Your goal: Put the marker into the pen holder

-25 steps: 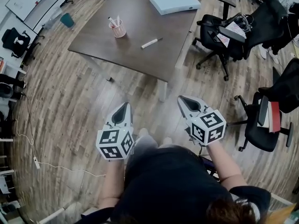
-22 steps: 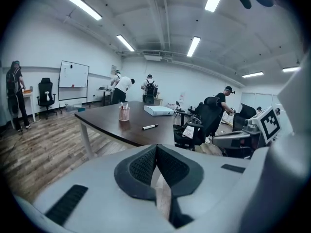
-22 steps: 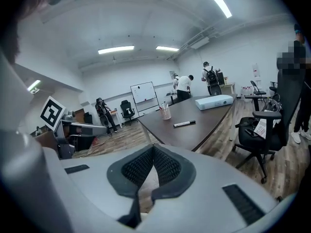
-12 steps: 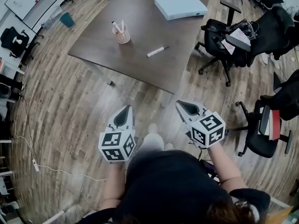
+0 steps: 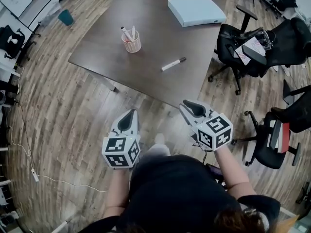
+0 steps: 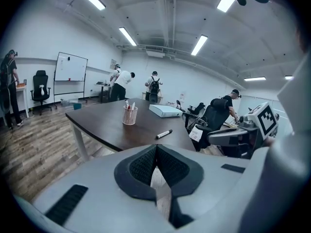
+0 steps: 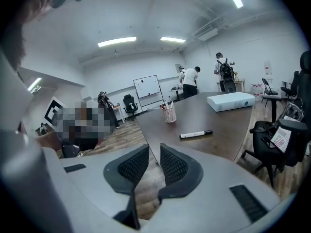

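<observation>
A white marker with a black cap [image 5: 173, 64] lies on the dark brown table [image 5: 160, 28], to the right of a pink mesh pen holder [image 5: 131, 42] with pens in it. Both grippers are held over the wooden floor, short of the table's near edge. My left gripper [image 5: 129, 115] is shut and empty; in its own view the left gripper [image 6: 156, 147] points at the marker [image 6: 163, 134] and holder [image 6: 129, 115]. My right gripper [image 5: 187, 105] has just been opening. In the right gripper view a narrow gap shows at the right gripper [image 7: 154, 149], nothing in it; the marker [image 7: 196, 134] lies ahead.
A flat white box [image 5: 197, 11] lies at the table's far end. Black office chairs [image 5: 238, 47] stand at the table's right side, another chair [image 5: 277, 135] near my right arm. A teal bin [image 5: 64, 17] stands on the floor far left. People [image 6: 121, 79] stand at the back.
The person has walked toward the table, so table, marker and holder lie closer to both grippers. The grippers moved forward together.
</observation>
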### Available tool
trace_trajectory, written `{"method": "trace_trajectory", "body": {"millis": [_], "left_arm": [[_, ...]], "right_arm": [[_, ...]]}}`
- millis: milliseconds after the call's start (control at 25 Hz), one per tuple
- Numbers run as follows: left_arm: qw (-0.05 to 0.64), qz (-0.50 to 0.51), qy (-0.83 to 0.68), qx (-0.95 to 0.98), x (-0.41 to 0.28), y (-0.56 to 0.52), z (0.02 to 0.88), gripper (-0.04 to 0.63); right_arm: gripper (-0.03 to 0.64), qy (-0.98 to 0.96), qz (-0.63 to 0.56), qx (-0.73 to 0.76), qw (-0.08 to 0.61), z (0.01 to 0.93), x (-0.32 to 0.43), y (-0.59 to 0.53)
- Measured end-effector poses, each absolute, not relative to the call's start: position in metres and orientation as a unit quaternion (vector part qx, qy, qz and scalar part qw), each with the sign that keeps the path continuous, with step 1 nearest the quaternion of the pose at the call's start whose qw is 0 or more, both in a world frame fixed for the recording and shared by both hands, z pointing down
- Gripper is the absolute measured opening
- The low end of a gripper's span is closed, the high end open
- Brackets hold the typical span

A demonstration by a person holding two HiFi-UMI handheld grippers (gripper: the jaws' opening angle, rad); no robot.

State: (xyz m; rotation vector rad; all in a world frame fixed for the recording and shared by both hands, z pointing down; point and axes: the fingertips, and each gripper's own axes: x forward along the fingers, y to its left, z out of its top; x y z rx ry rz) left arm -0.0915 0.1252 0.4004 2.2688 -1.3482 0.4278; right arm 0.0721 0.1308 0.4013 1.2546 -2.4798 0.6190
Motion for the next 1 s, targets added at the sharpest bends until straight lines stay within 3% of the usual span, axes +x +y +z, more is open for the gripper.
{"method": "trace_trajectory", "body": {"millis": [480,1000], "left_arm": [[0.248,0.151,-0.467,0.835,-0.105,0.057,0.417,0.028],[0.29,0.147,-0.529,0.784,-0.077,0.023,0.435,0.028]], "right_arm": [[0.132,-0.859,0.206,0.424,0.201,0.416,0.06,0.067],[0.15,-0.892,0.144,0.332,0.269,0.437,0.104,-0.018]]}}
